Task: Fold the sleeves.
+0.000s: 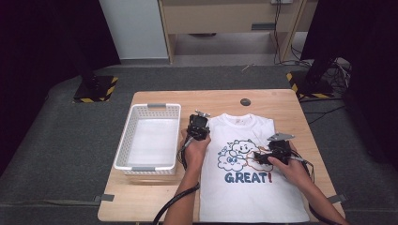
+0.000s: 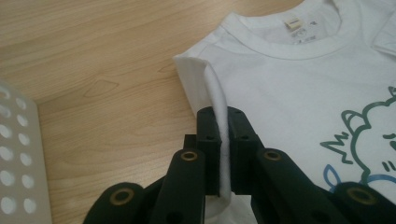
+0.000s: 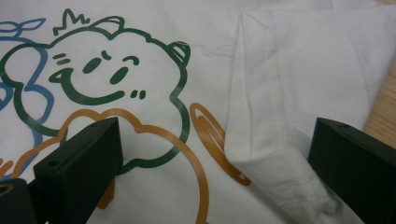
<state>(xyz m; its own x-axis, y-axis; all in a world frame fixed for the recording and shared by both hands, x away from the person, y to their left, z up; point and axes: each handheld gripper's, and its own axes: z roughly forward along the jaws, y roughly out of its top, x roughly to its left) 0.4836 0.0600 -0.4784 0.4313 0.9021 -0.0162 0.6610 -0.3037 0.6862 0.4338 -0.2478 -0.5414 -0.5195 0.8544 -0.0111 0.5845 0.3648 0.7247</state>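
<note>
Left gripper (image 2: 223, 140) fingers clamp the T-shirt (image 1: 244, 187) fold — right gripper (image 3: 215, 163) fingers apart, seemingly untouched.

The high view looks forward and down from above the person's side, taking in the whole wooden table (image 1: 155, 187), the white basket (image 1: 149, 138) and the floor beyond. The left gripper view sits close over the table, looking along its jaws at the T-shirt (image 2: 289, 84) near the collar (image 2: 299, 44). The right gripper view is nearer still, facing the cartoon print (image 3: 107, 79) and a folded sleeve (image 3: 261, 121). All three share the T-shirt's upper half
</note>
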